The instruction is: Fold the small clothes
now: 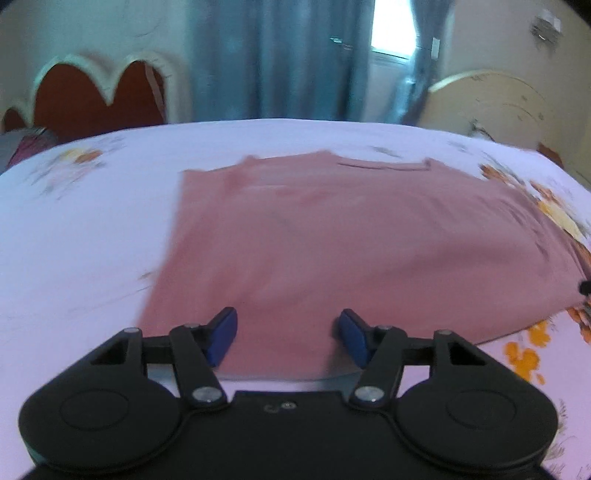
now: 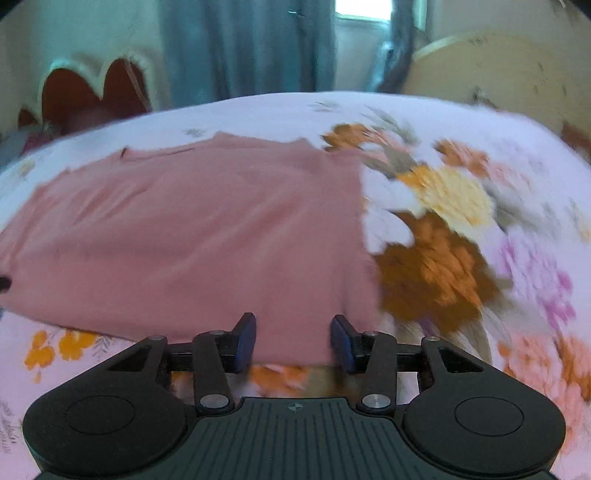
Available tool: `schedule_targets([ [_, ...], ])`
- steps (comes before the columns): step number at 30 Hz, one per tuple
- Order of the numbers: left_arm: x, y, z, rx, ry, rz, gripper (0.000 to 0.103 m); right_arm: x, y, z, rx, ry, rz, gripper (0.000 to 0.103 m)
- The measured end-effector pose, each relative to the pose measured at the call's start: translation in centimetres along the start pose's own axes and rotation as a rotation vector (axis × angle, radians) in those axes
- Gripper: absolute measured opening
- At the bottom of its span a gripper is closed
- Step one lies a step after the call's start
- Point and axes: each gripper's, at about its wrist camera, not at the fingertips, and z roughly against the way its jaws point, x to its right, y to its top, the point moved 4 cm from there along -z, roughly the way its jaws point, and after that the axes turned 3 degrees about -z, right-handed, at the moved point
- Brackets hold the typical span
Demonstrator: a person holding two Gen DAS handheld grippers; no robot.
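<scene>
You are holding the left tool (image 1: 287,338) with its jaws parted, nothing pinched, over the near hem of the pink garment (image 1: 332,236). Your right tool (image 2: 293,341) is likewise standing apart-jawed at the hem near the garment's right corner. The garment is lying spread flat on the bed (image 2: 480,258), whose lilac sheet is showing orange and yellow flowers. Beyond, blue curtains (image 1: 266,62) are hanging beside a bright window (image 1: 391,29), with a scalloped red headboard (image 1: 96,96) at left.

Floral bedsheet (image 2: 443,236), blue curtains (image 1: 258,62), scalloped red headboard (image 1: 92,96), window (image 1: 391,29).
</scene>
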Motion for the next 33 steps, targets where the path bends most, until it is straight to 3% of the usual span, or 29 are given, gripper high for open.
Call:
schedule_targets([
  [5, -0.2, 0.6, 0.1, -0.014, 0.024, 0.014, 0.060, -0.7, 0.7, 1.7, 0.045, 0.025, -0.002, 0.039],
  [8, -0.2, 0.5, 0.1, -0.028, 0.046, 0.032, 0.061, 0.0, -0.3, -0.1, -0.034, -0.045, 0.010, 0.039],
  [10, 0.3, 0.7, 0.5, -0.028, 0.062, 0.043, 0.060, 0.3, -0.3, 0.0, -0.029, -0.042, -0.006, 0.037],
  [12, 2.4, 0.9, 1.6, 0.012, 0.012, 0.016, 0.067, -0.9, 0.5, 1.2, 0.014, -0.021, -0.004, 0.036],
  [14, 5.4, 1.4, 2.0, 0.052, -0.022, -0.047, 0.079, -3.6, 1.2, 2.2, 0.050, 0.076, 0.001, 0.036],
  [15, 6.6, 1.6, 1.9, 0.059, -0.036, -0.063, 0.079, -5.0, 1.4, 2.3, 0.052, 0.106, 0.019, 0.036],
  [17, 8.5, 1.4, 1.2, 0.035, -0.079, -0.078, 0.079, -7.5, 1.1, 1.7, 0.031, 0.141, 0.055, 0.036],
  [19, 9.6, 0.7, -0.6, -0.053, -0.105, -0.106, 0.079, -8.8, 0.0, 0.1, -0.033, 0.120, 0.087, 0.036],
  [20, 9.5, 0.5, -1.3, -0.078, -0.102, -0.108, 0.081, -8.8, -0.6, -0.7, -0.055, 0.101, 0.093, 0.036],
  [22, 8.9, 0.9, -0.4, -0.042, -0.091, -0.100, 0.077, -8.7, -0.4, -0.1, -0.044, 0.103, 0.092, 0.036],
  [25, 7.3, 1.0, 0.8, 0.016, -0.036, -0.105, 0.081, -7.7, 0.3, 1.6, 0.031, 0.111, 0.069, 0.036],
  [29, 4.7, 0.1, 0.0, -0.047, 0.022, -0.058, 0.081, -4.5, -0.4, -0.2, -0.013, -0.007, -0.013, 0.036],
  [33, 3.2, 0.6, 0.9, -0.025, 0.051, -0.027, 0.078, -2.9, -0.4, 0.6, 0.040, 0.017, -0.081, 0.036],
])
